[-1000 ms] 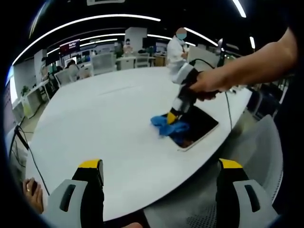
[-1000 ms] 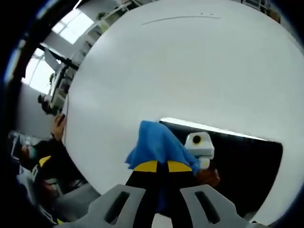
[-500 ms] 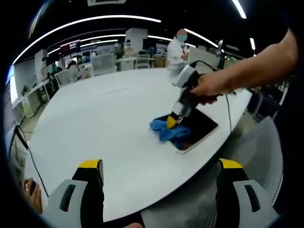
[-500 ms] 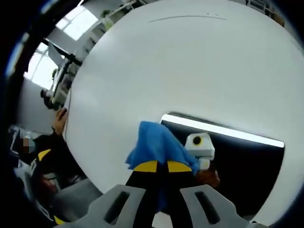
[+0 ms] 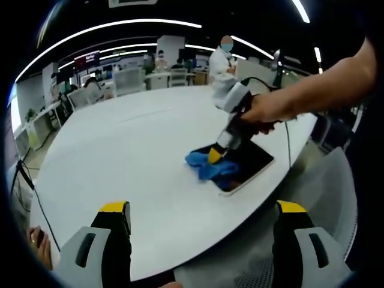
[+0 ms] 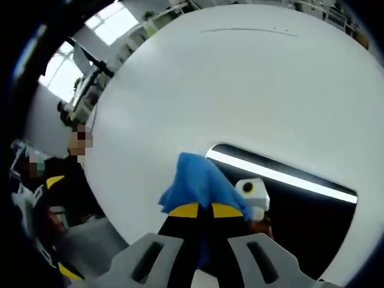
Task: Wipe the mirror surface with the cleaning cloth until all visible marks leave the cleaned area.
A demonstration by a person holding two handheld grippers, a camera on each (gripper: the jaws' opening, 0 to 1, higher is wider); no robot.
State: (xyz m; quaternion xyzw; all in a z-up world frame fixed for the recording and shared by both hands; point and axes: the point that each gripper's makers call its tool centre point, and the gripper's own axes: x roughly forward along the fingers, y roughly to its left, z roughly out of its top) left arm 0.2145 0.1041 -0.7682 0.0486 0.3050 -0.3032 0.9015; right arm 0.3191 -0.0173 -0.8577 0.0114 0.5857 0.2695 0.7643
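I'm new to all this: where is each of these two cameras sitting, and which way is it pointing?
Left gripper view: rides on the left tongs, held back off the table edge, jaws apart, looking across the white table at the person's hand working the right tongs.
Right gripper view: rides on the right tongs, looking down along jaws shut on the blue cloth at the mirror close below.
Shared: the table, mirror and cloth appear in both.
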